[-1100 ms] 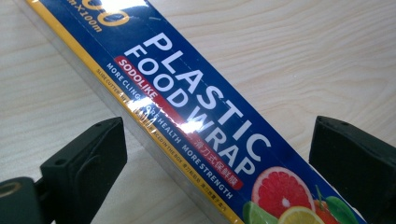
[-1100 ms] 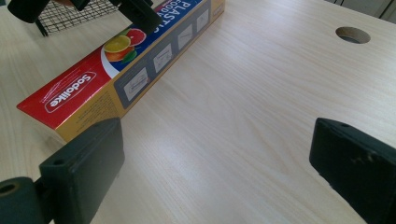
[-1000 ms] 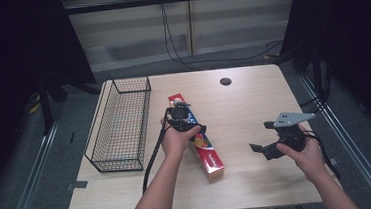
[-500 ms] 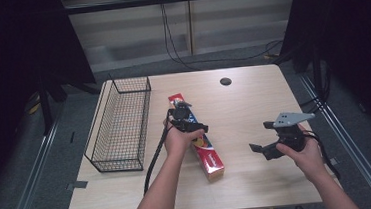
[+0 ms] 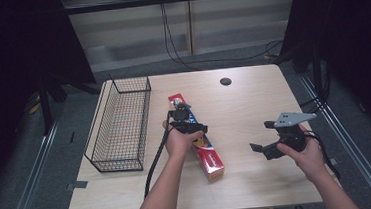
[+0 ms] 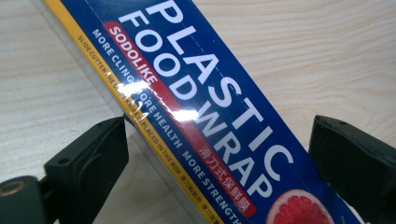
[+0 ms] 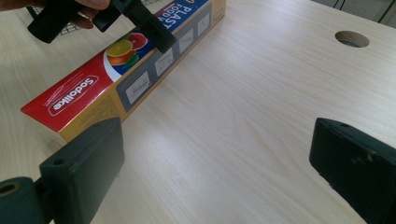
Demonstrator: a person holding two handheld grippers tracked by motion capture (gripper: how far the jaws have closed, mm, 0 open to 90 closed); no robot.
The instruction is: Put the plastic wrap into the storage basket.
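From the high view I see my left gripper poised over the middle of a long food wrap box, which lies flat on the desk and runs diagonally from near the centre toward my side. A wire basket stands just to the left of the box, close to the desk's left edge. My right gripper sits well apart on the right, above bare wood, with its grey plate on top. A round hole sits in the desk near the far edge. From up here I cannot read how far the left jaws are spread.

The left gripper view settles that: the jaws stand wide, one on each side of the food wrap box, with the box's blue face between them. The left jaw looks very near the box's yellow edge; I cannot tell whether it touches. The right jaw stands clear of the box. The print reads "PLASTIC FOOD WRAP" and "SODOLIKE", with a grapefruit slice at the bottom, none of which I could make out from above.

The right gripper view shows my right jaws also wide, with nothing but bare desk between them. Farther off lies the box, showing its red end and its side panel of small diagrams, with my left gripper over it and the hole at upper right.
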